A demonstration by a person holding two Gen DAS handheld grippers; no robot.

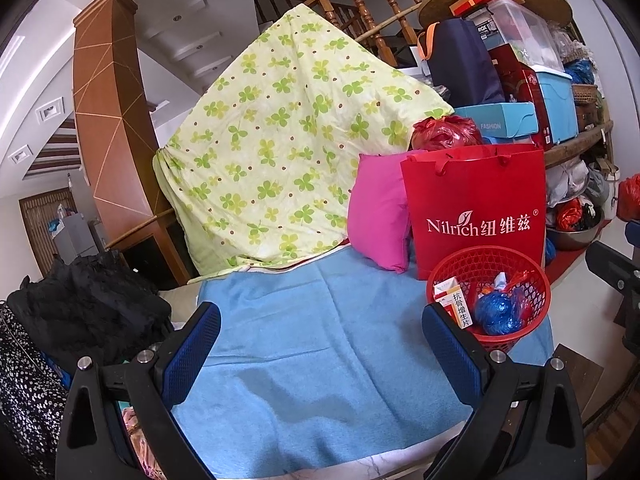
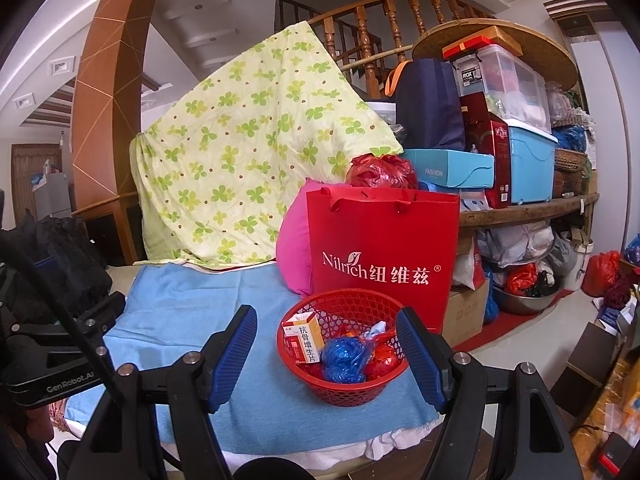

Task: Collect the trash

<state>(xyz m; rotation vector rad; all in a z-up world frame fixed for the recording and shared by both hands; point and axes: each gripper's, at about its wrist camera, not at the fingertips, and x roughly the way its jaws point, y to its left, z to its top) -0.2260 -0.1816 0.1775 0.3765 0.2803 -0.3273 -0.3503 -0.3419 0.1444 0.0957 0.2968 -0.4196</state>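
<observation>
A red mesh basket (image 2: 352, 394) (image 1: 536, 280) stands on a blue towel (image 1: 304, 344) (image 2: 180, 312) at its right end. Inside lie a white and orange medicine box (image 2: 304, 338) (image 1: 454, 298), a crumpled blue plastic bag (image 2: 344, 360) (image 1: 496, 312) and red wrappers (image 2: 382, 362). My right gripper (image 2: 326, 354) is open and empty, with its fingers on either side of the basket, above its near rim. My left gripper (image 1: 320, 348) is open and empty over the bare towel, left of the basket. The left gripper's body shows at the left edge of the right wrist view (image 2: 52, 344).
A red Nilrich paper bag (image 2: 384, 256) (image 1: 476, 208) stands right behind the basket, with a pink pillow (image 1: 376, 212) and a green clover quilt (image 1: 280, 140) beside it. Black clothing (image 1: 88, 304) lies at the left. Stacked boxes and shelves (image 2: 520, 152) fill the right.
</observation>
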